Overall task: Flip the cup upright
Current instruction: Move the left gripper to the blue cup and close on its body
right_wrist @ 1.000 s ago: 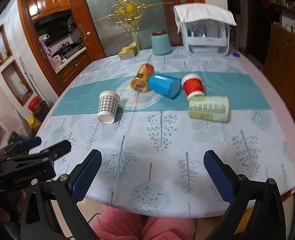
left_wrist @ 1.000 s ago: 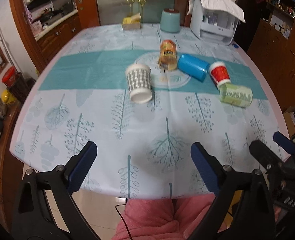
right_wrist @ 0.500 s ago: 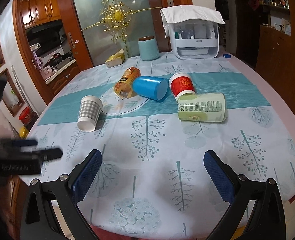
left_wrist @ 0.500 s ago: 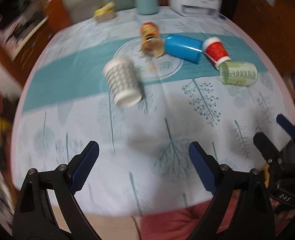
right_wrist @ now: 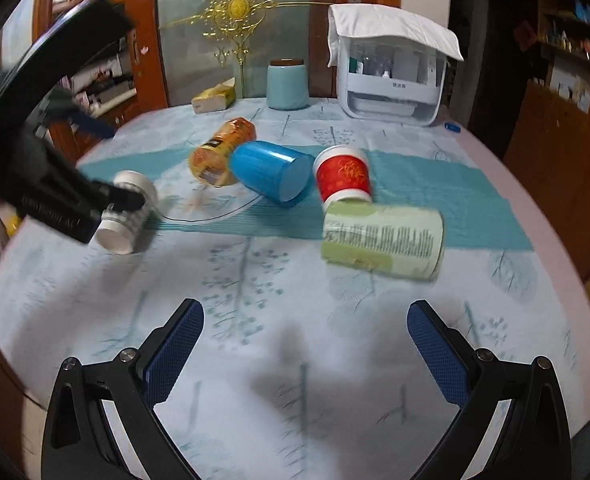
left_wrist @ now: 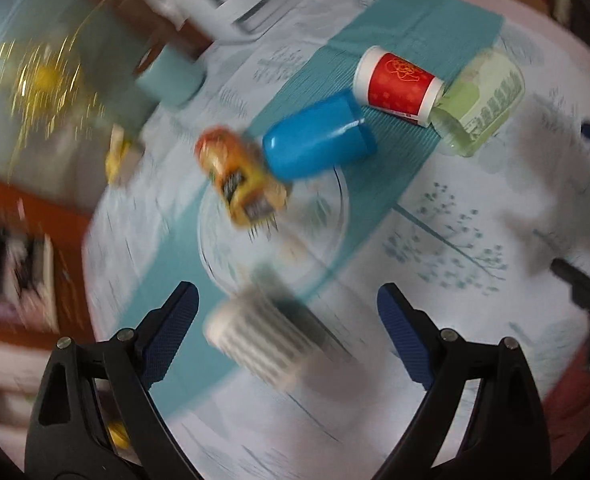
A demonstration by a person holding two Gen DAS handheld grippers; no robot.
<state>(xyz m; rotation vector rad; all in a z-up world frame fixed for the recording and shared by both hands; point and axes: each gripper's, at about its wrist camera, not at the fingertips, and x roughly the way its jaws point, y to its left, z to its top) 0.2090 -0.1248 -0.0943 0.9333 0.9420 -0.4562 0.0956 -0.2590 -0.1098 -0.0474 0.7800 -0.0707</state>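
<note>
Several cups lie on their sides on the table. A grey checked paper cup (left_wrist: 267, 340) lies between the open jaws of my left gripper (left_wrist: 287, 328), blurred by motion; it also shows in the right wrist view (right_wrist: 129, 216), partly behind the left gripper. An orange cup (left_wrist: 239, 180) (right_wrist: 219, 152), a blue cup (left_wrist: 319, 142) (right_wrist: 273, 172), a red cup (left_wrist: 397, 84) (right_wrist: 343, 176) and a pale green cup (left_wrist: 483, 100) (right_wrist: 383, 240) lie further on. My right gripper (right_wrist: 303, 356) is open and empty above the cloth, short of the green cup.
The table (right_wrist: 255, 360) has a pale tree-print cloth with a teal band. At the back stand a white appliance (right_wrist: 391, 80), a teal canister (right_wrist: 287, 84) and a yellow tissue pack (right_wrist: 214, 98). Wooden cabinets flank the room.
My left gripper has swung forward and rolled, closing in until the checked cup lies between its jaws. My right gripper has moved forward over the table toward the green cup.
</note>
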